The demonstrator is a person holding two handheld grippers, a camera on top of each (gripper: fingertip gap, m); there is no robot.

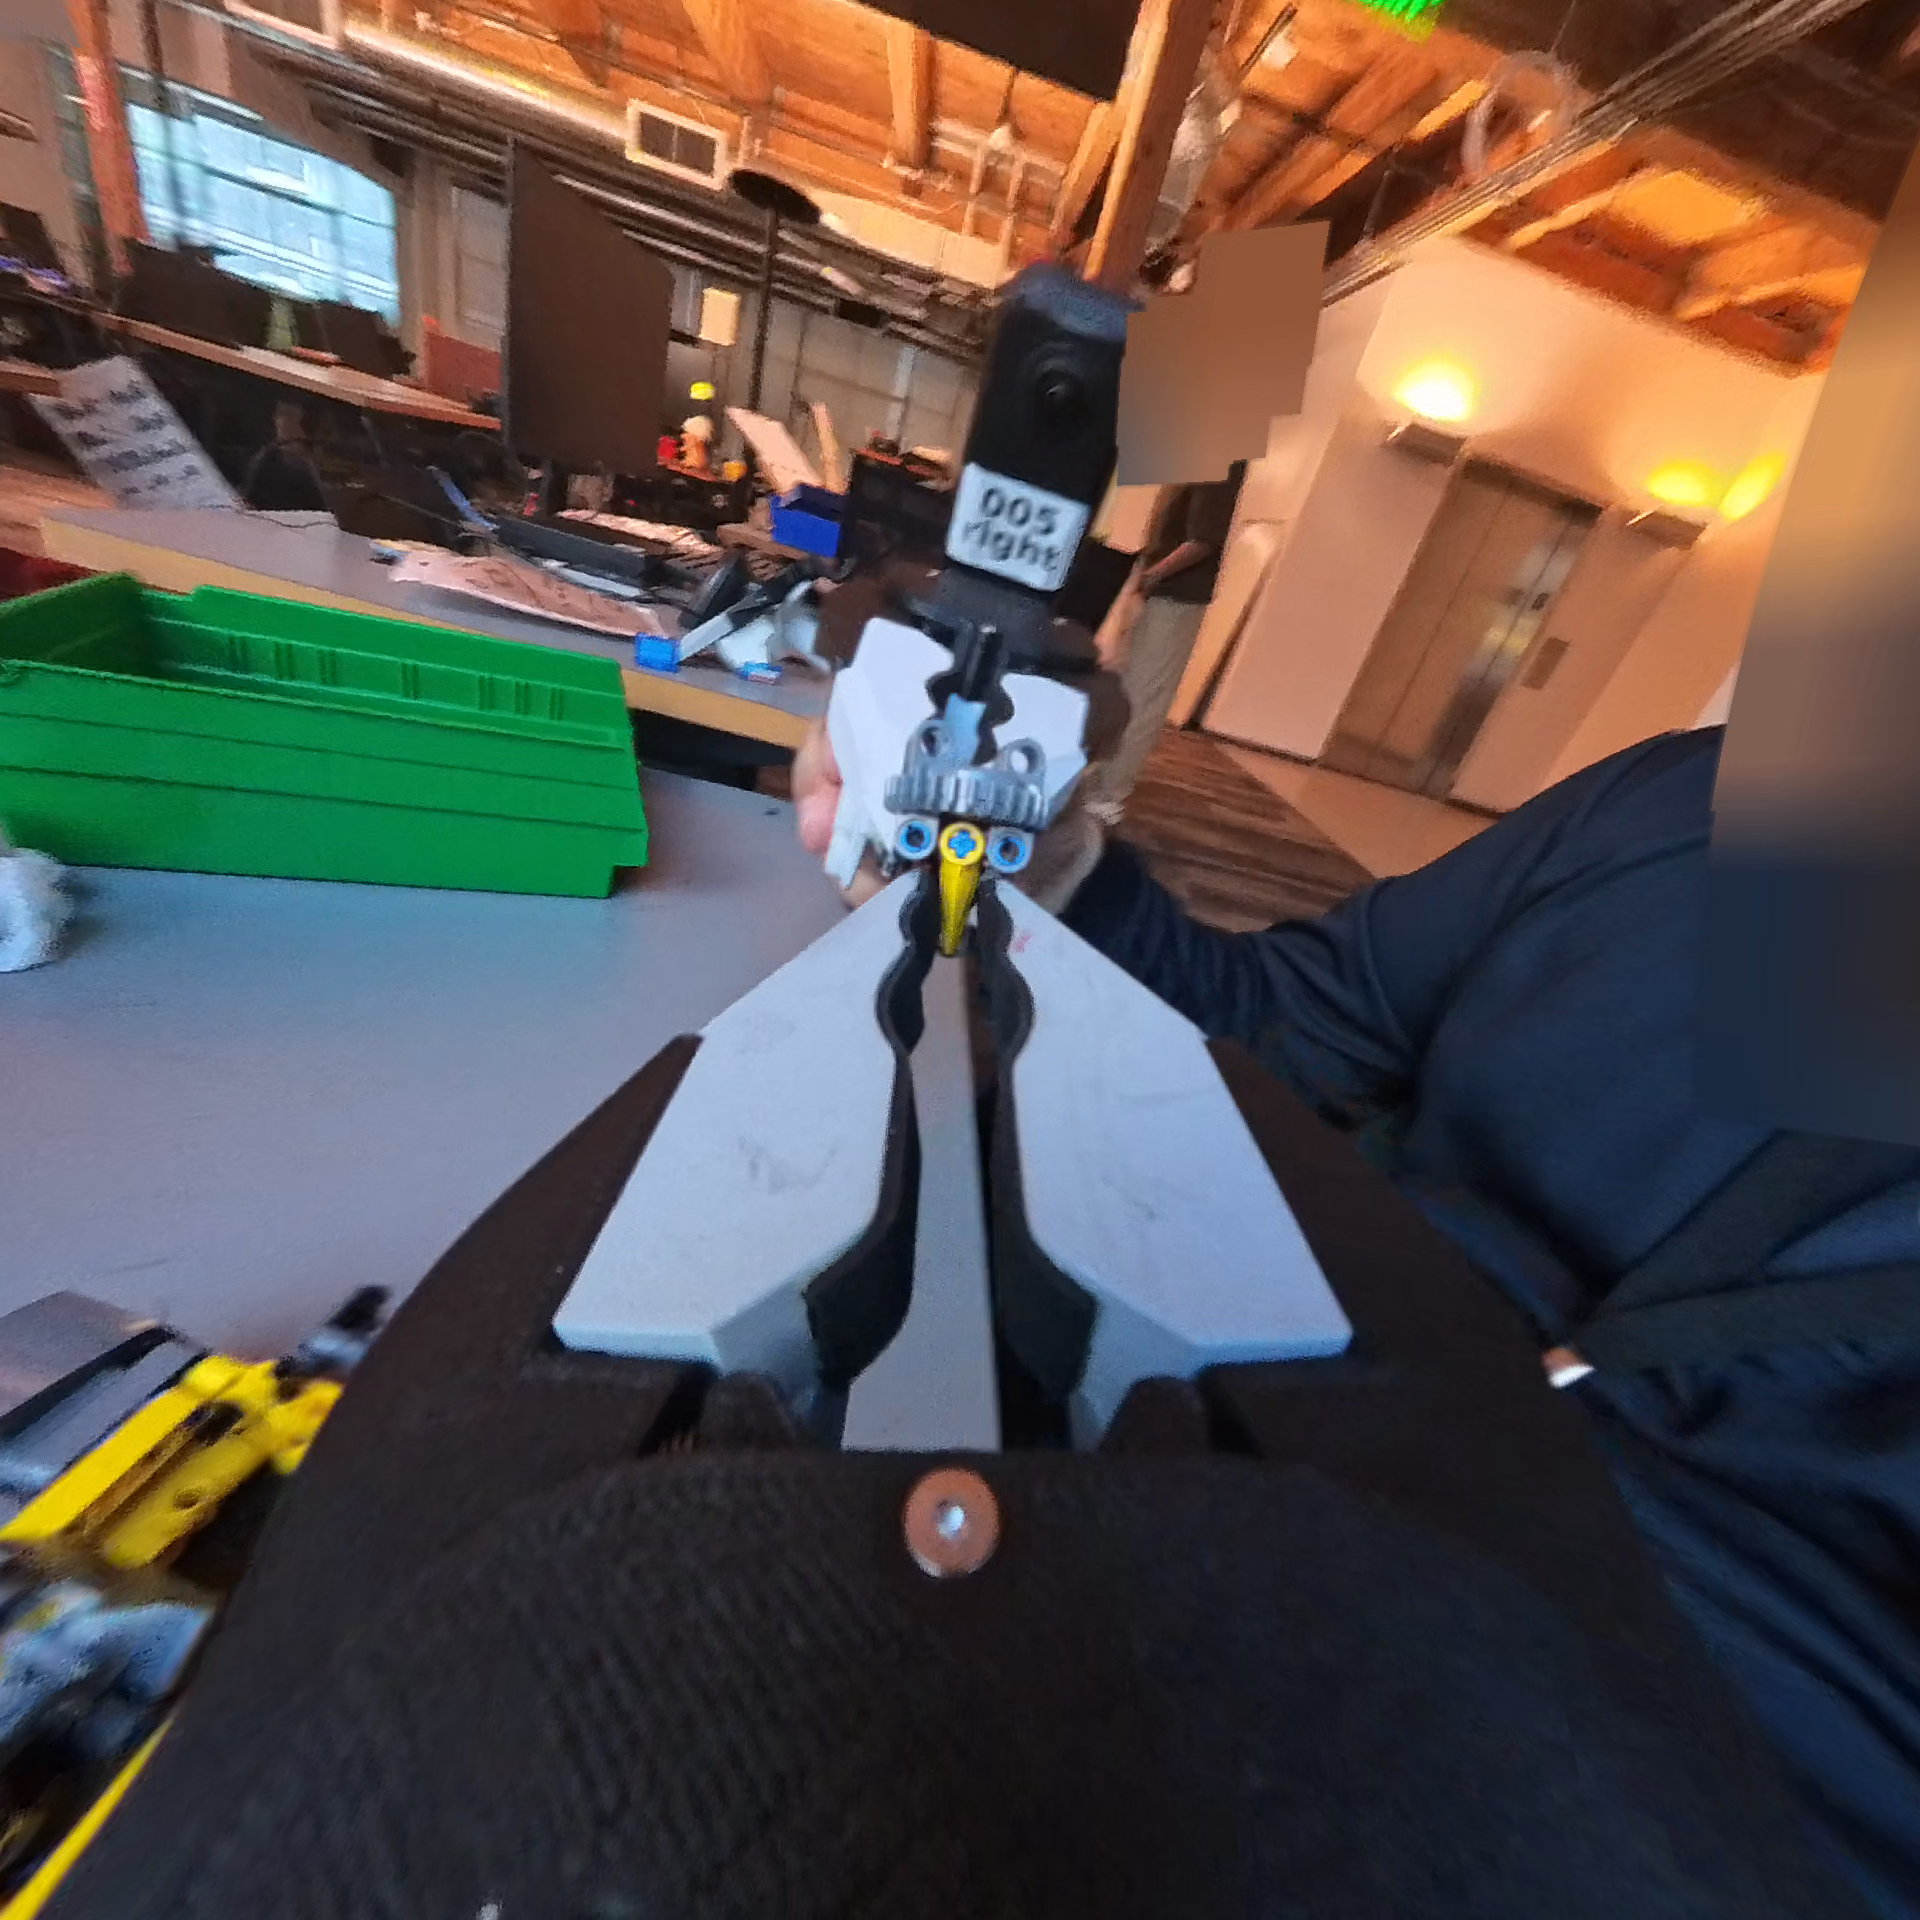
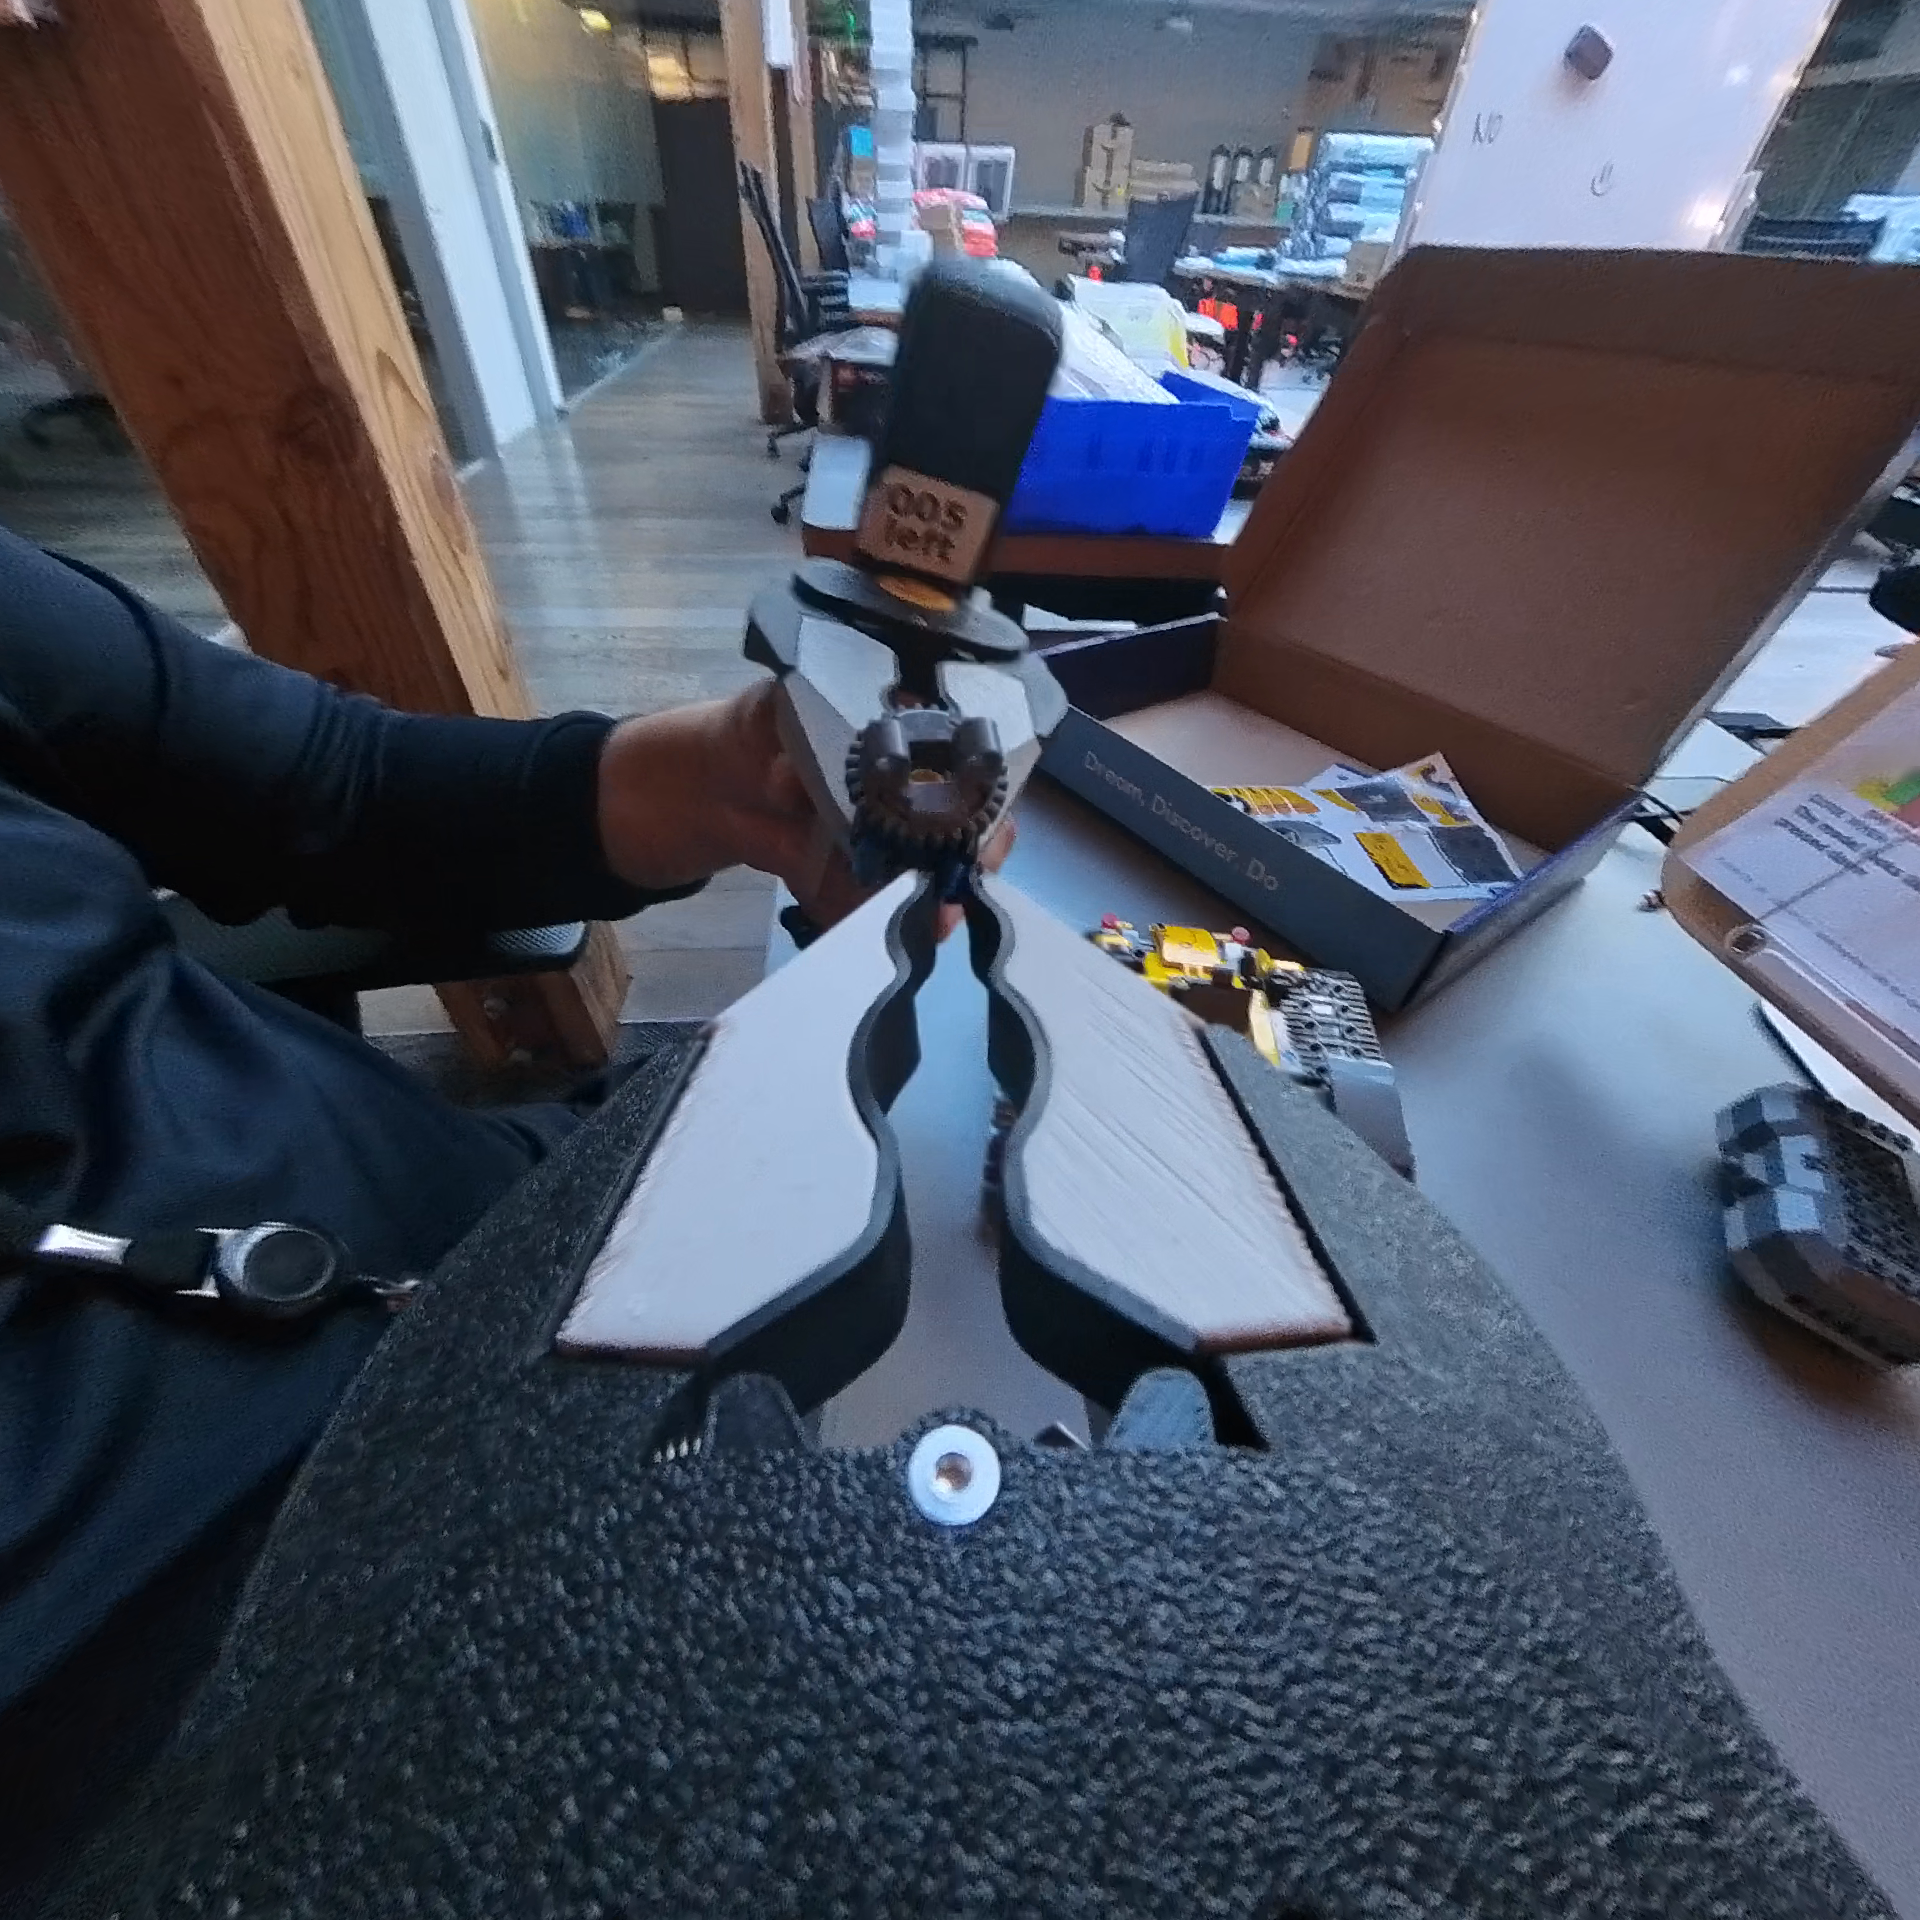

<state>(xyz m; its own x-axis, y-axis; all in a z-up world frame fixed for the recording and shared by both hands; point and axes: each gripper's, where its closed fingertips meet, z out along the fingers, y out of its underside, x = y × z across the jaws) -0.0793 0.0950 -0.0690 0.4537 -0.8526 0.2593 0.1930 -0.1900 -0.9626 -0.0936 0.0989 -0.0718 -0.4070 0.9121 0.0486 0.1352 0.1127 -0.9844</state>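
Grey and yellow plastic make up the small toy-brick assembly (image 1: 961, 821) held up in the air between two hand-held grippers that face each other above a grey worktop (image 1: 312, 1039). The left gripper (image 1: 954, 940) has its two grey fingers drawn narrow, pinching the yellow pointed piece at the assembly's lower end. The right gripper (image 2: 948, 883) meets the same assembly from the opposite side, its tips nearly together around a dark lower part, just under a grey toothed gear piece (image 2: 925, 784) (the exact contact is blurred, so whether it truly grips cannot be told). A hand (image 2: 717, 800) in a dark sleeve holds the left gripper's handle. On the worktop below, near the edge closest to the person, lies a partly built yellow and black brick model (image 2: 1247, 977). Beyond it sits an open cardboard box (image 2: 1558, 499) with printed sheets inside. A green plastic bin (image 1: 312, 727) rests toward the worktop's far left edge. A grey and black blocky part (image 2: 1818, 1216) lies at the right edge.
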